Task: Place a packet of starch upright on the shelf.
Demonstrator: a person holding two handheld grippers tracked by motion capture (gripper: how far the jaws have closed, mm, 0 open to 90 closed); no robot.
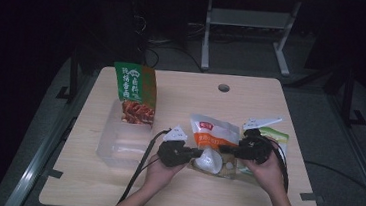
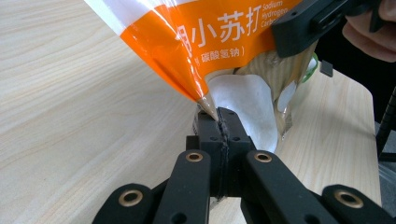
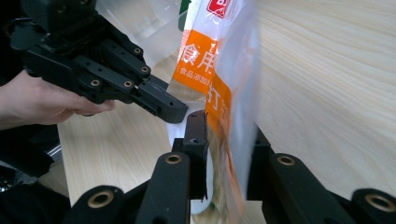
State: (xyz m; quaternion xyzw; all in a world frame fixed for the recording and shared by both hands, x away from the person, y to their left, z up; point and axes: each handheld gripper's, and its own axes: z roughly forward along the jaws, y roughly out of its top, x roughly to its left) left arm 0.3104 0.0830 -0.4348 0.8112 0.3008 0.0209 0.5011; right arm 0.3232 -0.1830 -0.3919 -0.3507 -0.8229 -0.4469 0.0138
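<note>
A white and orange baking soda pouch [image 1: 215, 136] is in the middle of the table, its clear lower part showing white powder. My left gripper [image 1: 197, 153] is shut on the pouch's lower left edge. In the left gripper view the jaws [image 2: 223, 121] pinch the seam below the orange band [image 2: 219, 42], and the other gripper [image 2: 299, 28] reaches in at top right. My right gripper [image 1: 224, 149] comes from the right. In its own view the jaws [image 3: 228, 126] stand apart with the pouch [image 3: 205, 60] edge-on between them. The left gripper [image 3: 163, 105] is seen opposite.
A clear plastic box [image 1: 112, 147] sits at the table's left with a green and orange snack bag [image 1: 136, 91] standing at its far end. A green and white packet [image 1: 278, 136] lies under the right hand. A cable hole [image 1: 224, 88] is near the far edge.
</note>
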